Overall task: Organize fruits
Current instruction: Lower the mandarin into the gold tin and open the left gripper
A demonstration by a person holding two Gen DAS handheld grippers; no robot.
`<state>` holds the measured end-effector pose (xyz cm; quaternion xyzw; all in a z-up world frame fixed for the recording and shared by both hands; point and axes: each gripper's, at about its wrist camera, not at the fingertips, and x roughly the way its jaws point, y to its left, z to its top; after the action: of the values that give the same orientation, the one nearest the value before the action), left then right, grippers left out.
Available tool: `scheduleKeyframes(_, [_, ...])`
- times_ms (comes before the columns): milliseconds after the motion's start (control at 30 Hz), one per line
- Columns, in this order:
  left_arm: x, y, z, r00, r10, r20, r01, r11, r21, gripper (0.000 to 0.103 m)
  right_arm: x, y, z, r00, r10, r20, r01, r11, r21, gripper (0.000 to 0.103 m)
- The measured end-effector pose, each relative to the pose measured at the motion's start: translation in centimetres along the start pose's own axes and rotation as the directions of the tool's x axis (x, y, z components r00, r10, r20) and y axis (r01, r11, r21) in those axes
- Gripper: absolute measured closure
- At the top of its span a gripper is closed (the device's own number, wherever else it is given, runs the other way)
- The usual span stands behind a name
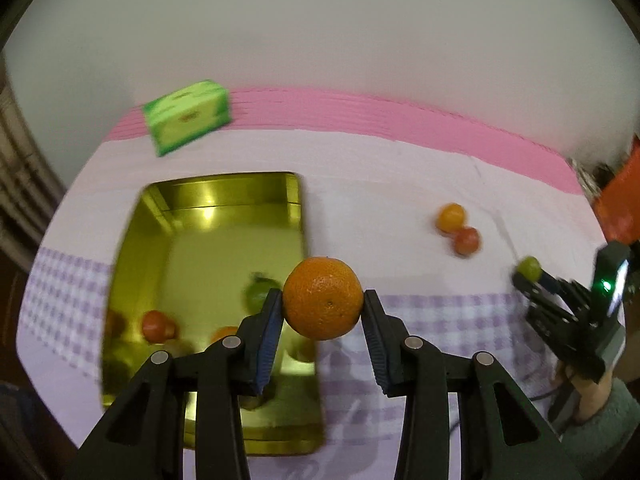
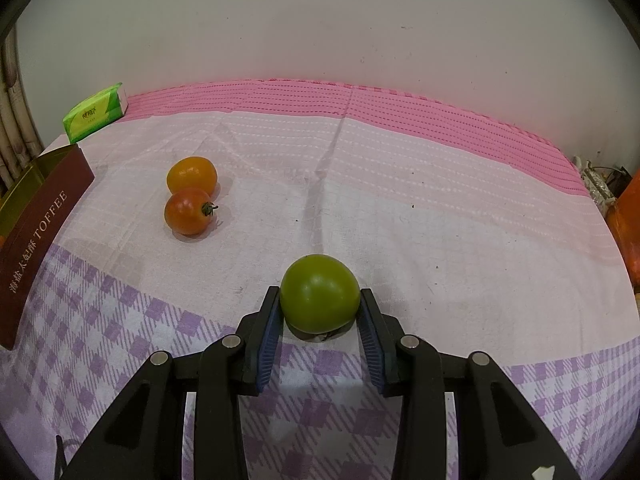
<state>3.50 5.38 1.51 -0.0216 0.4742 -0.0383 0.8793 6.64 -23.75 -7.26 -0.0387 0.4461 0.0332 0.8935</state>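
Note:
My left gripper (image 1: 323, 306) is shut on an orange tangerine (image 1: 323, 298) and holds it above the right edge of a gold tin box (image 1: 132, 248). Several small fruits lie in the box, among them a green one (image 1: 258, 292) and a red one (image 1: 156, 325). My right gripper (image 2: 320, 310) is shut on a green tomato (image 2: 319, 293) resting at the tablecloth; it also shows in the left wrist view (image 1: 527, 270). An orange tomato (image 2: 192, 175) and a red tomato (image 2: 188, 211) touch each other on the cloth to the left.
A green tissue pack (image 2: 96, 112) lies at the back left by the wall. The tin box's brown TOFFEE side (image 2: 36, 240) stands at the left. An orange object (image 2: 630, 224) is at the right edge. The cloth (image 2: 400, 220) is pink, white and purple checked.

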Motion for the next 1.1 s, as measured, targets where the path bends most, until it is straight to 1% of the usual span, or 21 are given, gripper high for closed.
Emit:
scheduleKeyframes(100, [0.0, 2.8, 0.3, 0.999, 0.039, -0.005, -0.039, 0.998, -0.047, 0.062, 0.0, 0.0, 0.0, 1.000, 0.000, 0.000, 0.000, 1.000, 0.000, 0.067])
scheduleKeyframes(233, [0.7, 5.7, 0.5, 0.995, 0.097, -0.025, -0.099, 0.992, -0.080, 0.062, 0.0, 0.0, 0.0, 1.000, 0.000, 0.000, 0.000, 1.000, -0.002, 0.068])
scheduleKeyframes(333, [1.8, 7.3, 0.3, 0.992, 0.107, -0.063, -0.114, 0.987, -0.112, 0.062, 0.0, 0.0, 0.0, 1.000, 0.000, 0.000, 0.000, 1.000, -0.002, 0.068])
scheduleKeyframes(400, [2.4, 8.2, 0.2, 0.992, 0.093, -0.086, -0.104, 0.985, -0.138, 0.062, 0.0, 0.0, 0.0, 1.000, 0.000, 0.000, 0.000, 1.000, -0.002, 0.067])
scheduleKeyframes(467, [3.0, 8.6, 0.0, 0.990, 0.092, -0.102, -0.107, 0.982, -0.153, 0.062, 0.0, -0.1, 0.1, 1.000, 0.000, 0.000, 0.000, 1.000, -0.002, 0.067])
scheduleKeyframes(567, [3.3, 8.7, -0.3, 0.989, 0.097, -0.115, -0.113, 0.983, -0.145, 0.062, 0.0, -0.1, 0.1, 1.000, 0.001, 0.000, -0.001, 1.000, -0.001, 0.067])
scheduleKeyframes(800, [5.1, 9.0, -1.0, 0.977, 0.092, -0.190, -0.121, 0.982, -0.146, 0.062, 0.0, -0.1, 0.0, 1.000, 0.001, 0.000, -0.001, 1.000, -0.001, 0.067])
scheduleKeyframes(867, [5.4, 9.2, -1.0, 0.977, 0.083, -0.195, -0.114, 0.981, -0.158, 0.062, 0.0, -0.1, 0.0, 1.000, 0.001, 0.000, -0.001, 1.000, -0.002, 0.067])
scheduleKeyframes(1000, [5.7, 9.3, -0.9, 0.975, 0.087, -0.206, -0.119, 0.982, -0.150, 0.062, 0.0, -0.1, 0.0, 1.000, 0.001, 0.000, -0.001, 1.000, -0.002, 0.067])
scheduleKeyframes(1100, [6.0, 9.5, -0.7, 0.973, 0.073, -0.218, -0.112, 0.979, -0.172, 0.062, 0.0, -0.1, 0.0, 1.000, 0.001, 0.000, -0.001, 1.000, -0.002, 0.067])
